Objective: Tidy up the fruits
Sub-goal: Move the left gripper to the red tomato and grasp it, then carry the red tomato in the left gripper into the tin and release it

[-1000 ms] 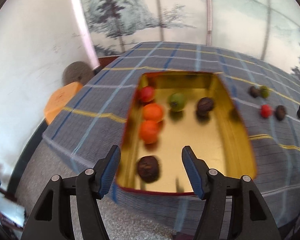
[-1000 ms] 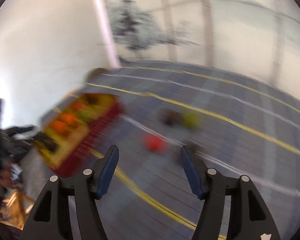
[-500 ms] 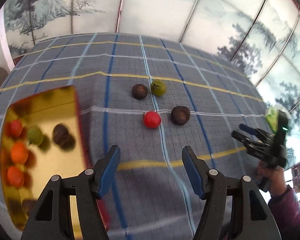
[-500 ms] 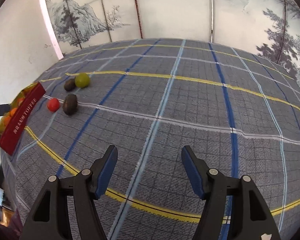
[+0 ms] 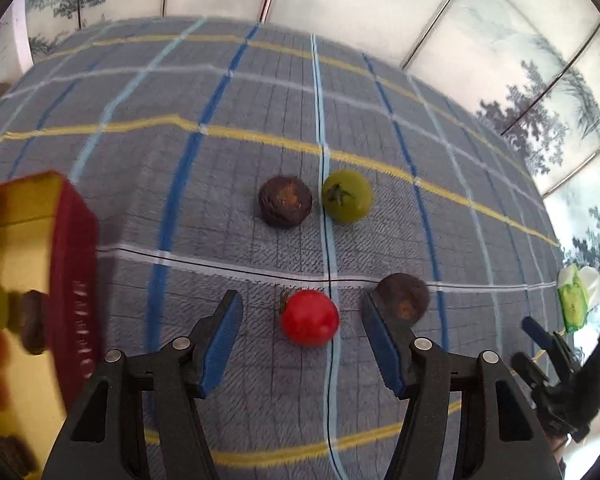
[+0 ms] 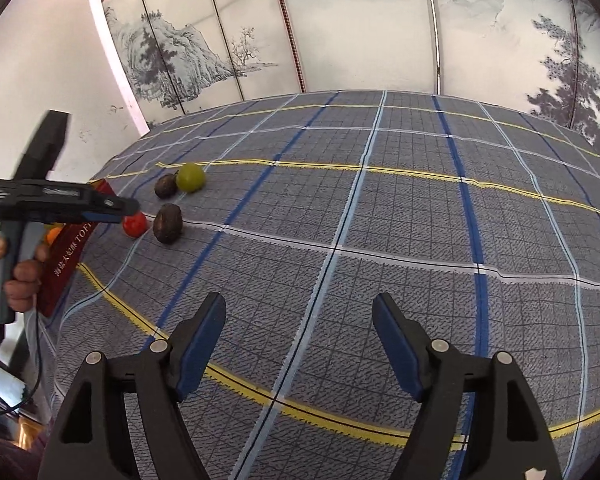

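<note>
Right between the spread fingers of the left gripper (image 5: 302,330) lies a red tomato (image 5: 309,317), resting on the cloth with open space on both sides, neither pad touching it. Its stem end points toward the left finger. Just past the tip of the right finger (image 5: 384,344) sits a dark brown round fruit (image 5: 405,299), partly hidden by that finger; whether the two touch cannot be told. Farther ahead, a second dark brown fruit (image 5: 285,201) and a green tomato (image 5: 347,195) lie side by side, nearly touching, well beyond the fingertips.

To the left stands a red tin box (image 5: 74,280) with a gold interior, blurred, holding several fruits in orange, green and dark tones. All of this rests on a tabletop covered with a grey plaid cloth (image 5: 228,128) crossed by blue, yellow and white lines.

From the right wrist camera, the left gripper (image 6: 116,210) appears at the left edge, held in a hand (image 6: 18,276), its tip just at the red tomato (image 6: 135,224) beside the box (image 6: 66,260). The right gripper (image 6: 299,346) hovers over bare cloth (image 6: 380,240) well apart from the fruits, its fingers spread wide and holding nothing. A painted folding screen (image 6: 340,28) stands behind the tabletop.
</note>
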A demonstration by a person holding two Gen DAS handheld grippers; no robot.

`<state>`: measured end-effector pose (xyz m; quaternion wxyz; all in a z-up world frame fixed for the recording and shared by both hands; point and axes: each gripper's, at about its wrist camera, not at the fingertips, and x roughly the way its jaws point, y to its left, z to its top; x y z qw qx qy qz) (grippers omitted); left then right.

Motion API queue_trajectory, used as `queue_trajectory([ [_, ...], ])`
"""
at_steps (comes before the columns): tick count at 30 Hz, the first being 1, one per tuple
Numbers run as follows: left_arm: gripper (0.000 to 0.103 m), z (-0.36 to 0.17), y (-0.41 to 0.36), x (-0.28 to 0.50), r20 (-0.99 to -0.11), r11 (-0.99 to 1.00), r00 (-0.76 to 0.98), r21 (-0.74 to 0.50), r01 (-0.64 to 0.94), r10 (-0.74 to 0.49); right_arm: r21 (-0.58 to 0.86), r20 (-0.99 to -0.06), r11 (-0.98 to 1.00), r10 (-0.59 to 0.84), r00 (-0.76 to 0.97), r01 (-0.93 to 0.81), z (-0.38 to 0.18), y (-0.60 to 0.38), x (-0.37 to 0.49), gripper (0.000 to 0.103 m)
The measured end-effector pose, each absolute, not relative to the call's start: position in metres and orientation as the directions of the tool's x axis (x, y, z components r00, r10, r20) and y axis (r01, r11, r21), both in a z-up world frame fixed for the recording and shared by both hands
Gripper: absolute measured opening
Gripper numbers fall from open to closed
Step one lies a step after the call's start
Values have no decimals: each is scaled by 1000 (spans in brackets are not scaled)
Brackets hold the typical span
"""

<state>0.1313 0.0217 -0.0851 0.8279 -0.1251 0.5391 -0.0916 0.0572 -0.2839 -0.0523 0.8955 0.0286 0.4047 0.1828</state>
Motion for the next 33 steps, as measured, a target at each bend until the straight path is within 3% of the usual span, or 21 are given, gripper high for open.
queue_trajectory([
  [5, 31, -87, 13, 125, -859, 960, 441, -279, 25, -261, 215, -717, 926, 365, 594, -310, -53, -283, 59, 75],
  [14, 31, -62, 21, 70, -825, 954, 509, -300, -26, -246, 250, -733, 929, 366, 574, -273, -60, -291, 66, 78],
  [20, 31, -36, 33, 36, -800, 967, 569, -251, -29, -191, 179, -777, 946, 304, 551, -270, -66, -279, 70, 86],
  [25, 31, -29, 41, 22, -790, 971, 588, -237, -33, -173, 71, -815, 949, 233, 530, -308, -71, -259, 71, 103],
  [27, 31, -27, 44, 17, -786, 972, 595, -232, -34, -167, 0, -830, 950, 174, 530, -312, -74, -249, 71, 102],
  [33, 31, -22, 51, 5, -771, 984, 627, -172, -39, -110, 4, -829, 949, 179, 530, -314, -75, -250, 70, 103],
])
